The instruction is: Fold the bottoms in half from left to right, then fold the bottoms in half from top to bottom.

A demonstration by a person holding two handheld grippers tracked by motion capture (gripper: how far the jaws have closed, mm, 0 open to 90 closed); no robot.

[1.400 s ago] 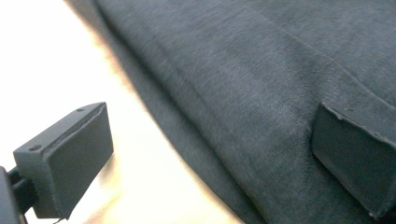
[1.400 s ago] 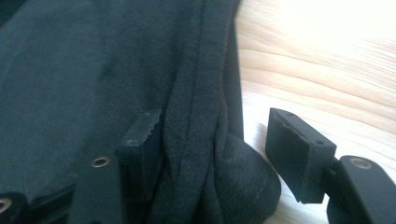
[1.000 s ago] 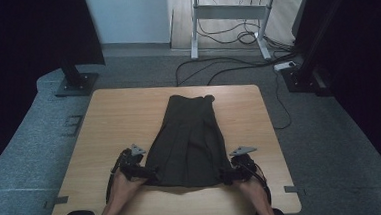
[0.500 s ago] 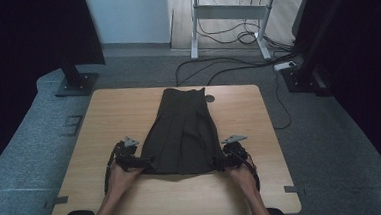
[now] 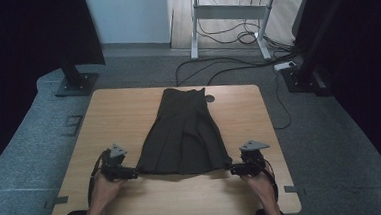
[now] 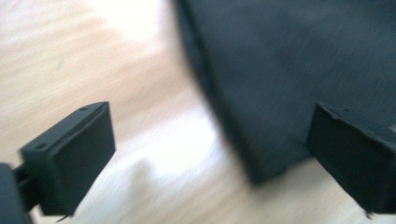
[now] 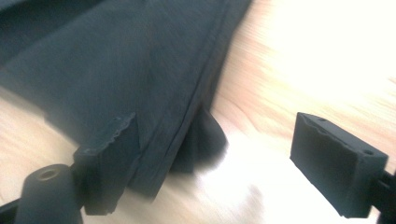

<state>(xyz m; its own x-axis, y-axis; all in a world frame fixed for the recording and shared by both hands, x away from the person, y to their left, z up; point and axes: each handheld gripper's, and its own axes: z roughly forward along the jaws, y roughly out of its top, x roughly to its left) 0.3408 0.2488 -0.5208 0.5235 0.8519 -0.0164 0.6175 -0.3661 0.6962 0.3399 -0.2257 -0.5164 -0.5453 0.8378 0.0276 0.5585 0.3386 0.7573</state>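
Wooden counter (image 5: 129,116), light grain, rounded corners, standing on grey carpet. One dark skirt (image 5: 185,135) lies flat on it, centred: narrow waist toward the far edge, wide hem toward the near edge. A small dark round spot (image 5: 209,99) sits in the counter top just beside the waist, on its right. Bare wood either side of the skirt and in front of the hem. In the left gripper view a hem corner lies flat on the wood; in the right gripper view the hem corner is slightly rumpled.
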